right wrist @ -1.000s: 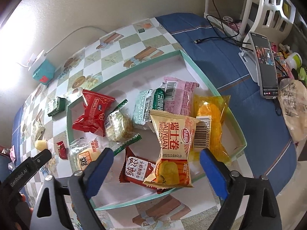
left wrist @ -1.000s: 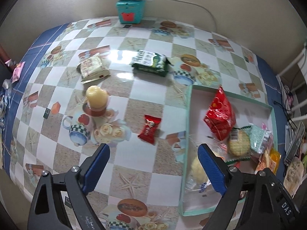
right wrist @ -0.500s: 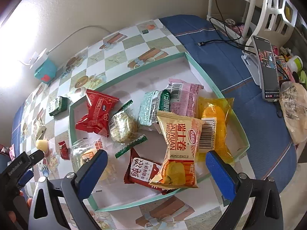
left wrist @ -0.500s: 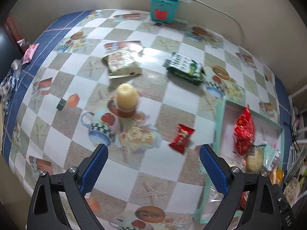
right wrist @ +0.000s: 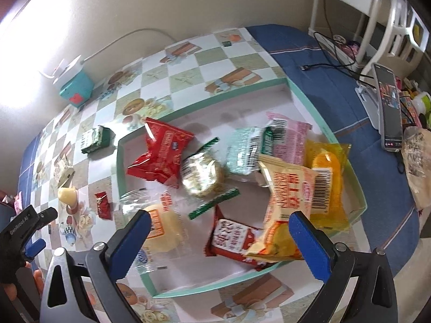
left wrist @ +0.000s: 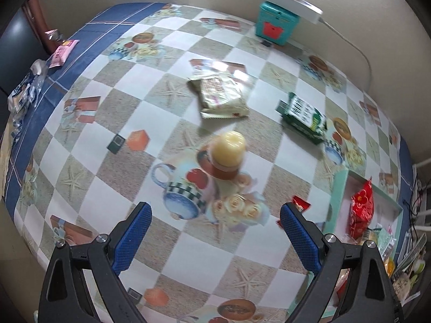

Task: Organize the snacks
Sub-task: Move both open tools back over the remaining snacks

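A: What sits nearest the left gripper (left wrist: 215, 231)?
B: Its jaws stand wide apart, empty, over the table (left wrist: 80, 140). A small red candy wrapper (left wrist: 300, 204) lies just outside the tray's left wall.

A: And the right gripper (right wrist: 218, 239)?
B: Spread wide, holding nothing, above the mint-rimmed tray (right wrist: 223, 99) near the table's right edge, crowded with packets: the yellow Swiss-roll pack (right wrist: 285, 202), then the crinkled red bag (right wrist: 161, 153).

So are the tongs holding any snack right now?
No. Both the left tongs and the right tongs are wide open and empty, hovering over the table and the snack tray.
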The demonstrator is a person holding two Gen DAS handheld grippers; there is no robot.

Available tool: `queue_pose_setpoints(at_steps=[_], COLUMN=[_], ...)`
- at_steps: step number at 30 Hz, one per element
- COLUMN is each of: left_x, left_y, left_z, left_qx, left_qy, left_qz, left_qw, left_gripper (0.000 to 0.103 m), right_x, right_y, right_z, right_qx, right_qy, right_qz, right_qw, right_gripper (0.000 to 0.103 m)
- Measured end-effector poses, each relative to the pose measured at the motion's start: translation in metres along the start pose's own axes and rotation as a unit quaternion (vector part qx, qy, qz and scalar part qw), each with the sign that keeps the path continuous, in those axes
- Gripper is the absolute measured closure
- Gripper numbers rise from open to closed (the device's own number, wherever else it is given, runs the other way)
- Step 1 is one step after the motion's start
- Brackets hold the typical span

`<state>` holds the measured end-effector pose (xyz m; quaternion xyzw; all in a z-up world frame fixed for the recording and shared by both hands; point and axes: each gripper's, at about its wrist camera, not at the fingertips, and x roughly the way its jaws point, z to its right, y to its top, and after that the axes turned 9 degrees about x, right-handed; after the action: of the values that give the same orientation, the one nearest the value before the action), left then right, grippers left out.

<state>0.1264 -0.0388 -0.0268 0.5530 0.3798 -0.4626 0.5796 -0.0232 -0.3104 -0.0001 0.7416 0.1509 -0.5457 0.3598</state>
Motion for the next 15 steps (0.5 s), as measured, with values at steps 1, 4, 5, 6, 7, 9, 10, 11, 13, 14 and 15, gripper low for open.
queue_pose_setpoints(at_steps=[1,4,5,6,7,9,10,11,13,14,15], left_x=[0.0,-0.001,-0.002,-0.002,-0.002,-0.003,-0.003,-0.003,-0.004,-0.004,-0.004], left_y=[0.001,0.004,0.005,0.006,0.007,0.009,0.01,0.01,0.012,0.013,0.014], left_z=[-0.003,-0.016,-0.02,-0.024,-0.028,-0.037,-0.041,-0.045,-0.053,-0.057,-0.061], left_qx=[-0.003,-0.012,-0.015,-0.018,-0.021,-0.027,-0.03,-0.033,-0.038,-0.04,-0.043], left_qy=[0.001,0.008,0.011,0.014,0.016,0.019,0.021,0.022,0.023,0.024,0.025], left_qz=[0.001,0.003,0.004,0.004,0.005,0.006,0.006,0.006,0.006,0.007,0.007], left_qw=[1.0,0.9999,0.9998,0.9997,0.9996,0.9994,0.9993,0.9992,0.999,0.9989,0.9987], left_gripper=[0.007,0.007,0.007,0.007,0.007,0.007,0.007,0.007,0.007,0.007,0.007], right_x=[0.0,0.001,0.001,0.002,0.002,0.002,0.003,0.003,0.004,0.005,0.005], right_y=[-0.001,-0.004,-0.005,-0.006,-0.007,-0.01,-0.012,-0.013,-0.015,-0.017,-0.018], right_z=[-0.003,-0.015,-0.019,-0.023,-0.028,-0.035,-0.04,-0.044,-0.051,-0.055,-0.058], right_qx=[-0.003,-0.015,-0.018,-0.022,-0.026,-0.034,-0.038,-0.04,-0.046,-0.049,-0.05], right_qy=[0.0,0.003,0.003,0.004,0.005,0.007,0.009,0.01,0.012,0.012,0.012], right_qz=[0.0,-0.002,-0.002,-0.002,-0.003,-0.004,-0.005,-0.006,-0.007,-0.007,-0.008], right_qw=[1.0,1.0,1.0,1.0,1.0,0.999,0.999,0.999,0.999,0.999,0.999], right_gripper=[0.0,0.0,0.0,0.0,0.0,0.0,0.0,0.0,0.0,0.0,0.0])
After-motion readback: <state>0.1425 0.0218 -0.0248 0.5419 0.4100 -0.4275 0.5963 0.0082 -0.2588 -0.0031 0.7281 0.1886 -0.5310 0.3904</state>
